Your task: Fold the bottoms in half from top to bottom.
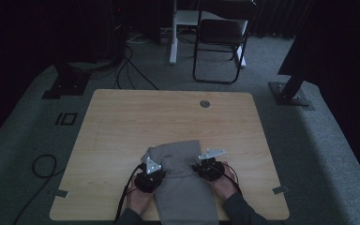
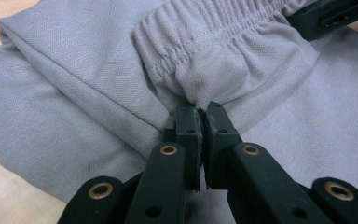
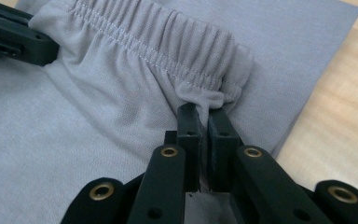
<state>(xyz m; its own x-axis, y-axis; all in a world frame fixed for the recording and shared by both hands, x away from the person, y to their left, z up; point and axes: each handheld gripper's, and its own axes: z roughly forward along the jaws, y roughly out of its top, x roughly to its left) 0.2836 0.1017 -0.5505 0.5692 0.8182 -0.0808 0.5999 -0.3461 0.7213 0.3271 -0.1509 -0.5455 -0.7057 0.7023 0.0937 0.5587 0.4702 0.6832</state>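
Note:
A grey garment (image 1: pixel 180 178) with an elastic waistband (image 2: pixel 214 28) lies folded on the near half of the wooden table (image 1: pixel 122 122). My left gripper (image 1: pixel 151 174) holds the waistband's left end, jaws shut on a pinch of cloth just under the gathered band (image 2: pixel 200 108). My right gripper (image 1: pixel 209 166) holds the other end of the same band, jaws shut on the fabric (image 3: pixel 204 109). The waistband (image 3: pixel 168 37) is raised a little above the layer beneath it. In each gripper view the other gripper shows at a top corner.
A round cable hole (image 1: pixel 205 103) sits near the table's far edge. A folding chair (image 1: pixel 220 42) and a white desk leg (image 1: pixel 173 33) stand beyond the table. Cables (image 1: pixel 44 164) run on the carpet at the left. Bare wood lies beyond the garment.

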